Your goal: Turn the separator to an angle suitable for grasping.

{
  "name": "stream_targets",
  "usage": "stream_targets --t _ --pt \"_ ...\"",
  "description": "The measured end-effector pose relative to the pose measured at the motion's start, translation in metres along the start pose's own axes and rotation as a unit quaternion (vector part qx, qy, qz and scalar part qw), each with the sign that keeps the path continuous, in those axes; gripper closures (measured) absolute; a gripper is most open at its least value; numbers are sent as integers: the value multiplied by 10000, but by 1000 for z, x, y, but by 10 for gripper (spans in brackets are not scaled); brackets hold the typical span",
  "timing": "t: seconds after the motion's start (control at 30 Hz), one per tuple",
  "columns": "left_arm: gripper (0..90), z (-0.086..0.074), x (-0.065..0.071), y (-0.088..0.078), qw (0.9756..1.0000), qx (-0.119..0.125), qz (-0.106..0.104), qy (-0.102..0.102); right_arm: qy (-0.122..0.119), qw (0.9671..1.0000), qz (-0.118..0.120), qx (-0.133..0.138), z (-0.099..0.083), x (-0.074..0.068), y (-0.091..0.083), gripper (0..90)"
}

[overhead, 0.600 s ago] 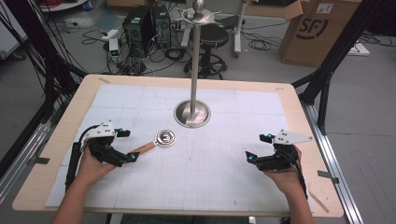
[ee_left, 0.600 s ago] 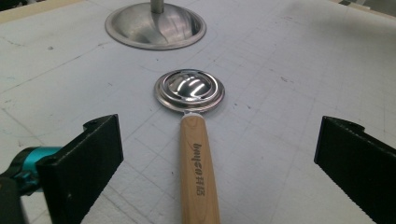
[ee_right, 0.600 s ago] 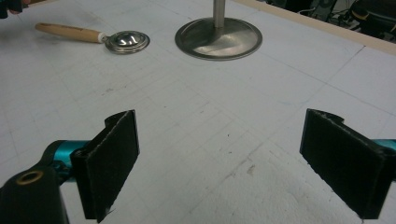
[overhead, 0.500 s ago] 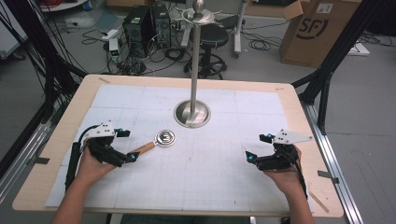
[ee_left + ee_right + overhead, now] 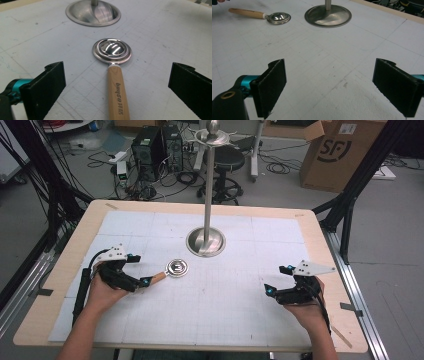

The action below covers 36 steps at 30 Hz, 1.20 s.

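Tongs, two (both wide open, holding nothing): left tongs (image 5: 142,281) straddle one spoon (image 5: 115,75).

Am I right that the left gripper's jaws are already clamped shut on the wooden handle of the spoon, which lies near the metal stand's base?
Not quite. In the left gripper view the left gripper stands open, its jaws wide on either side of the wooden handle without touching it. The spoon does lie near the metal stand's base.
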<state>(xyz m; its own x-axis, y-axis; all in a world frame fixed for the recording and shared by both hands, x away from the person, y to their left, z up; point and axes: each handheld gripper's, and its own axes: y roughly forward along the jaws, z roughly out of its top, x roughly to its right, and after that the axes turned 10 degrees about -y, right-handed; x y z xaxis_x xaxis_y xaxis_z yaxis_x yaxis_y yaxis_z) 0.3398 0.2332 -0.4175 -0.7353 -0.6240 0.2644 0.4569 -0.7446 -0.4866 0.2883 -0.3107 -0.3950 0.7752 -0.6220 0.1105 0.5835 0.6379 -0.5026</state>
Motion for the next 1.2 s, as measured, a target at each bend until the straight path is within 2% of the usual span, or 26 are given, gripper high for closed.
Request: stream_targets --t 0.03,0.07,0.2,0.33,0.4,0.47,0.6,0.7,0.83,0.93,1.2 --pt "18 3 1 4 9996 -171 175 121 -2 10000 2 -5 0 0 0 104" --pt "18 5 1 6 9994 -214 217 134 4 10000 4 -15 -1 0 0 104" --pt "19 10 0 18 9992 -317 206 113 -5 9999 37 -115 -4 -2 2 105" --pt "118 18 2 30 9981 -554 132 235 -13 9999 30 -158 -5 -2 3 105" --pt "120 19 2 33 9978 -602 138 251 -20 9999 25 -164 -5 -2 3 105" --pt "147 20 2 40 9965 -773 180 246 -12 9998 41 -177 -5 -3 4 105" --pt "182 18 1 43 9944 -989 307 212 -21 9998 53 -210 -6 -4 4 105" --pt "224 18 1 43 9942 -1029 297 126 -9 9997 92 -209 -7 -4 4 105" --pt "279 17 2 45 9934 -1094 290 191 -31 9997 97 -234 -7 -4 7 105" --pt "319 16 3 51 9911 -1263 341 231 -45 9996 91 -262 -7 -4 7 105" --pt "401 17 5 56 9874 -1523 383 176 -60 9996 59 -278 -7 -4 3 106"
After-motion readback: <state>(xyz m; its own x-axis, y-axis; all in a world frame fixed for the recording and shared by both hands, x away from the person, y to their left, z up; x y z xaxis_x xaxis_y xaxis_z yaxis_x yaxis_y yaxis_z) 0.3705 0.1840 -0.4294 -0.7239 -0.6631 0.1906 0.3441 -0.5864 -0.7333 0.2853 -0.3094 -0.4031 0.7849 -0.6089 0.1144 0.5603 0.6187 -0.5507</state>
